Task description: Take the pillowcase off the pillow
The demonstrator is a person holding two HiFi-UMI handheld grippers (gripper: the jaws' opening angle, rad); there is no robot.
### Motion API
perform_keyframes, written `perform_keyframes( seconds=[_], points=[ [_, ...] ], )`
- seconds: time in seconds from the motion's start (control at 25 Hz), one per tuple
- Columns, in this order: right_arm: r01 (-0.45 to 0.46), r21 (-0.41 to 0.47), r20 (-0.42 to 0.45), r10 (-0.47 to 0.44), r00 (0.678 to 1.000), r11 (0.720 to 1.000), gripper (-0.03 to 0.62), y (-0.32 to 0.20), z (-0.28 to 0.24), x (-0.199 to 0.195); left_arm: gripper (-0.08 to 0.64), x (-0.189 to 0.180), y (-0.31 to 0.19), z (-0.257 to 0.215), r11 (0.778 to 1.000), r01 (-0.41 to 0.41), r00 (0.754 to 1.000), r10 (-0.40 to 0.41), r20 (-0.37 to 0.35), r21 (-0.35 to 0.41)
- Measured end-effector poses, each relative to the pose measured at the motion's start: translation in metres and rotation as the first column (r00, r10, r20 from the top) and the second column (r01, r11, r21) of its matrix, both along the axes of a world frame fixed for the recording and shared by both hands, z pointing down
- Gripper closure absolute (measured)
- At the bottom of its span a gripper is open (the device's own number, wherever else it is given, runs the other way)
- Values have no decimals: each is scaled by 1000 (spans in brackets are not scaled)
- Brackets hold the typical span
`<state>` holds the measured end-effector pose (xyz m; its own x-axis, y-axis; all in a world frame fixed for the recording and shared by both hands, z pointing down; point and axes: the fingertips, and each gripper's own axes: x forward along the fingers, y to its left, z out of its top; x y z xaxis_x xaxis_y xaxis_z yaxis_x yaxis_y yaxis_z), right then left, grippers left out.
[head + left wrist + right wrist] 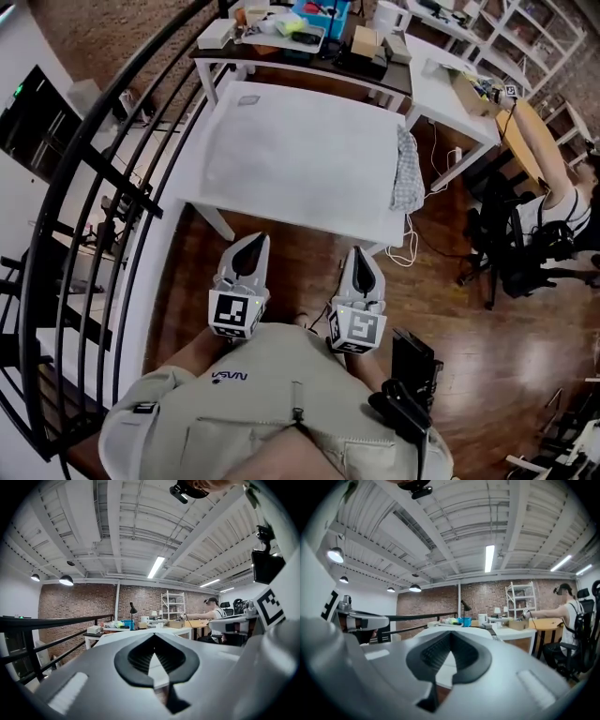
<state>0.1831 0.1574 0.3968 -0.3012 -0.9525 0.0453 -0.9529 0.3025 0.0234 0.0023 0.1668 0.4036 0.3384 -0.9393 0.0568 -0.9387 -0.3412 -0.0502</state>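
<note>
Pillow [300, 150] laid flat on table [281, 217]; cloth [406, 169] draped over table's right edge. Left gripper [251, 242] and right gripper [359, 253] held side by side before table's near edge. Cluttered desk [309, 73] set behind table, railing [103, 187] at left, seated person [562, 202] far right

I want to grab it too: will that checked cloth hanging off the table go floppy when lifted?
Probably floppy: the checked cloth droops in folds over the table edge. Likely light, since it looks thin. A nudge might slide it off, as much of it hangs down.
</note>
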Motion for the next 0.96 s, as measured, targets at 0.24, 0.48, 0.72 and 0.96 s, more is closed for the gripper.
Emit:
perform_keyframes(
  seconds=[0.24,0.48,0.72,0.96],
  points=[
    [-5,9,-1,5,1000,1000,592,3,-6,-19,555,-4,-4,-3,999,-54,998,54,14,-9],
    [-36,-7,-9,36,999,999,592,4,0,-20,555,-10,-3,-1,997,-75,997,75,2,-6],
    [-48,-19,-15,47,999,999,592,3,3,-17,555,-8,-3,4,996,-83,997,83,-4,-25],
    [-35,-6,-20,35,999,999,592,2,0,-21,555,-11,-5,3,997,-78,997,78,-8,-18]
  ],
)
